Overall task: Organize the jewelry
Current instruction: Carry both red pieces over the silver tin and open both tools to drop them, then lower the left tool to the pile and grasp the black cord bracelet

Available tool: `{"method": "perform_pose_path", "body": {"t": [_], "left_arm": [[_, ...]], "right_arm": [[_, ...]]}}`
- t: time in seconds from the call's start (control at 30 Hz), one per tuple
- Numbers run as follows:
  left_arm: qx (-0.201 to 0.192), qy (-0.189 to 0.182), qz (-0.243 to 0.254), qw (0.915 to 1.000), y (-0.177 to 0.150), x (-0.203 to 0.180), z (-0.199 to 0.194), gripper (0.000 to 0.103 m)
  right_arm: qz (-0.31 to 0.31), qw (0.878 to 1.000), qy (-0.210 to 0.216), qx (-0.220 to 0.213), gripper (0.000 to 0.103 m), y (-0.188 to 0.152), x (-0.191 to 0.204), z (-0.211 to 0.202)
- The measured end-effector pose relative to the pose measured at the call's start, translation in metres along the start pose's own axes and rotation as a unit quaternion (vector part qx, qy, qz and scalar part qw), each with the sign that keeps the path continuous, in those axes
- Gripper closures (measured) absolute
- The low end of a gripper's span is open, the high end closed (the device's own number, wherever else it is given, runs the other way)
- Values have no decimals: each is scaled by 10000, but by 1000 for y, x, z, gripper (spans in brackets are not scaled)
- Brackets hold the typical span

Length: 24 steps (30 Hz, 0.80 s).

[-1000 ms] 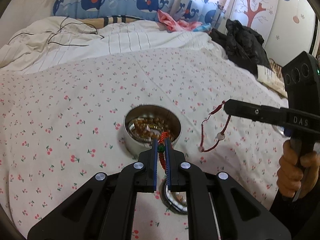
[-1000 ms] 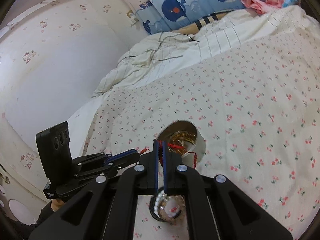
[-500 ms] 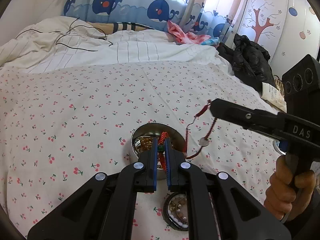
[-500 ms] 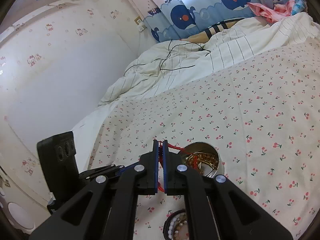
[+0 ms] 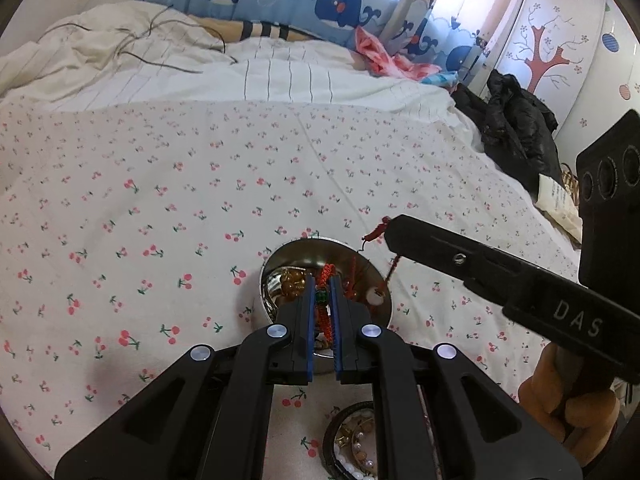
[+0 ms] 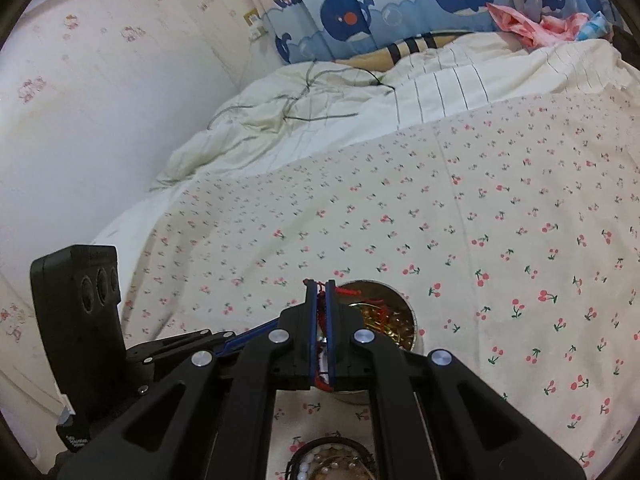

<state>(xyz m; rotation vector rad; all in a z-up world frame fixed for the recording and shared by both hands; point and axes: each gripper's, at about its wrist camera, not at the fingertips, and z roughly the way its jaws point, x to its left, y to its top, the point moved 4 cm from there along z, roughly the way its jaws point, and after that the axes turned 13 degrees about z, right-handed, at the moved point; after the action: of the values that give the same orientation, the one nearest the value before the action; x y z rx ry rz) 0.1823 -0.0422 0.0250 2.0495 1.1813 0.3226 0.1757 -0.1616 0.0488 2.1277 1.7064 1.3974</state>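
A round metal tin (image 5: 272,280) with amber beads inside stands on the cherry-print bedsheet; it also shows in the right wrist view (image 6: 412,320). My left gripper (image 5: 322,280) is shut on a red braided cord bracelet with a green bead (image 5: 320,295), held over the tin. My right gripper (image 6: 320,285) is shut on a red cord bracelet (image 6: 348,292) whose loop with a white bead (image 5: 375,295) hangs into the tin. The right gripper shows in the left wrist view (image 5: 390,232) just right of the tin.
A small black-rimmed dish (image 5: 352,444) with pearls and gold pieces lies near me, also in the right wrist view (image 6: 332,460). A rumpled duvet (image 5: 200,68) and whale curtain lie behind. Black clothing (image 5: 516,128) sits at the right bed edge.
Both grippers have moved in over the tin with their red bracelets. The right gripper's cord loop has come down into the tin.
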Motion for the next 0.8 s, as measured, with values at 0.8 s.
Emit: {"method": "perform_pose_path", "body": {"t": [0.8], "left_arm": [[194, 542, 62, 9983, -10, 26, -19, 65]], "right_arm": [[580, 9977, -27, 344, 63, 2, -25, 9]]}}
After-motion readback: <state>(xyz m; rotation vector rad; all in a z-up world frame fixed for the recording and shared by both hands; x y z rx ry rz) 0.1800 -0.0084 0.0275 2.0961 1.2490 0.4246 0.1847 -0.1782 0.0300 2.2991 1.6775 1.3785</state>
